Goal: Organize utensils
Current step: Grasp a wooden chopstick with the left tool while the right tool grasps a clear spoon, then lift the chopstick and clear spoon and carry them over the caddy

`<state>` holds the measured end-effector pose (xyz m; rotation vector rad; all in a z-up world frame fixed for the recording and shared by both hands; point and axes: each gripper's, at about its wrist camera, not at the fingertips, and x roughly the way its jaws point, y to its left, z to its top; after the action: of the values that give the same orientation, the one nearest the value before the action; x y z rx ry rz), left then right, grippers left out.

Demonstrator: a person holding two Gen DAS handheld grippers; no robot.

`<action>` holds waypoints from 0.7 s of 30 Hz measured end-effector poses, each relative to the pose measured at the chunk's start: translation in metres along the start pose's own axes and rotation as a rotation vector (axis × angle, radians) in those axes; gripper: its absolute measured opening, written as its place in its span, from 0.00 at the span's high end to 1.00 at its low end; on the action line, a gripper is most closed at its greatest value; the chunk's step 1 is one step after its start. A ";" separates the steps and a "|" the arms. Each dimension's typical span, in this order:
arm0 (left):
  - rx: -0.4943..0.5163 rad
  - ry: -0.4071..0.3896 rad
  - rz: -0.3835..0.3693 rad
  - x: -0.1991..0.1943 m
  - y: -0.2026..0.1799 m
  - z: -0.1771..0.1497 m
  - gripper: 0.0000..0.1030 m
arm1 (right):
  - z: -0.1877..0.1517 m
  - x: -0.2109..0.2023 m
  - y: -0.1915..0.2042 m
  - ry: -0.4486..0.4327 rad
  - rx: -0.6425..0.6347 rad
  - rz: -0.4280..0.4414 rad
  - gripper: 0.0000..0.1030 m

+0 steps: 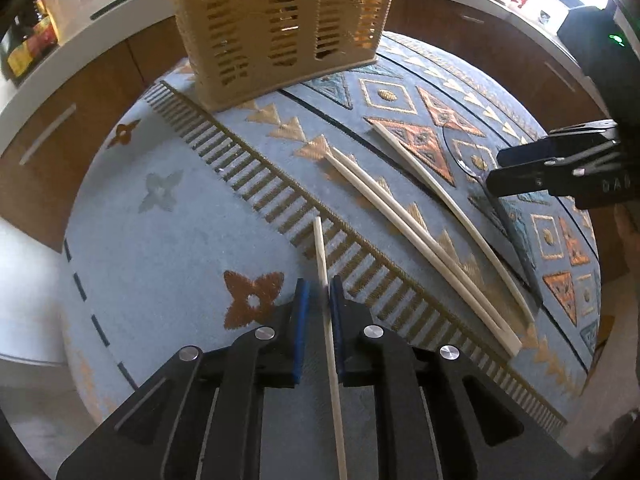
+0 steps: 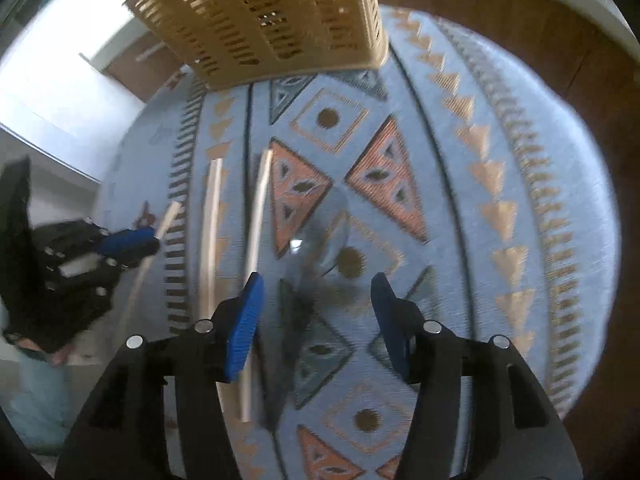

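My left gripper is shut on a pale chopstick, which runs between its blue pads and points toward the tan slotted utensil basket. Three more chopsticks lie on the patterned cloth to the right. My right gripper is open and empty, above a clear plastic spoon with a dark handle. The basket stands ahead of it. The left gripper shows at the left of the right wrist view, and the right gripper at the right edge of the left wrist view.
A round table under a blue patterned cloth holds everything. Brown cabinets with a white counter curve behind it. Jars stand on the counter at far left. The right wrist view is motion-blurred.
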<state>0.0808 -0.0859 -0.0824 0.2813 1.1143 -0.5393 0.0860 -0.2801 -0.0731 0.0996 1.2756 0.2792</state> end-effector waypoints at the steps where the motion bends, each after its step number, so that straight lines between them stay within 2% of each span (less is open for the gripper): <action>1: 0.003 0.004 0.000 0.000 0.000 0.002 0.90 | 0.000 0.000 0.004 0.008 -0.004 -0.009 0.49; 4: 0.042 0.030 0.021 0.004 -0.003 0.009 0.90 | 0.004 0.005 0.013 0.035 0.008 -0.008 0.49; 7: 0.082 0.055 0.050 0.006 -0.010 0.014 0.90 | 0.008 0.017 0.030 0.051 -0.014 -0.101 0.50; 8: 0.104 0.062 0.067 0.007 -0.013 0.015 0.90 | 0.008 0.019 0.037 0.037 -0.029 -0.144 0.55; 9: 0.122 0.065 0.084 0.009 -0.018 0.017 0.91 | 0.007 0.020 0.042 0.030 -0.042 -0.197 0.66; 10: 0.150 0.066 0.109 0.009 -0.023 0.016 0.91 | 0.006 0.021 0.050 0.016 -0.058 -0.244 0.71; 11: 0.163 0.064 0.121 0.010 -0.026 0.016 0.92 | 0.004 0.021 0.056 0.017 -0.067 -0.237 0.83; 13: 0.161 0.057 0.125 0.009 -0.026 0.017 0.97 | 0.003 0.022 0.063 0.024 -0.082 -0.230 0.93; 15: 0.128 0.030 0.106 0.008 -0.022 0.017 0.98 | 0.003 0.021 0.063 0.021 -0.067 -0.194 0.97; 17: 0.054 -0.023 0.042 0.000 -0.010 0.013 0.98 | 0.002 0.015 0.062 -0.003 -0.056 -0.145 0.98; 21: -0.080 -0.204 -0.066 -0.032 0.016 0.009 0.98 | -0.003 -0.013 0.061 -0.106 -0.079 -0.073 0.98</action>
<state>0.0855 -0.0684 -0.0501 0.1174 0.9465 -0.5677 0.0707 -0.2248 -0.0483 0.0004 1.1592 0.2574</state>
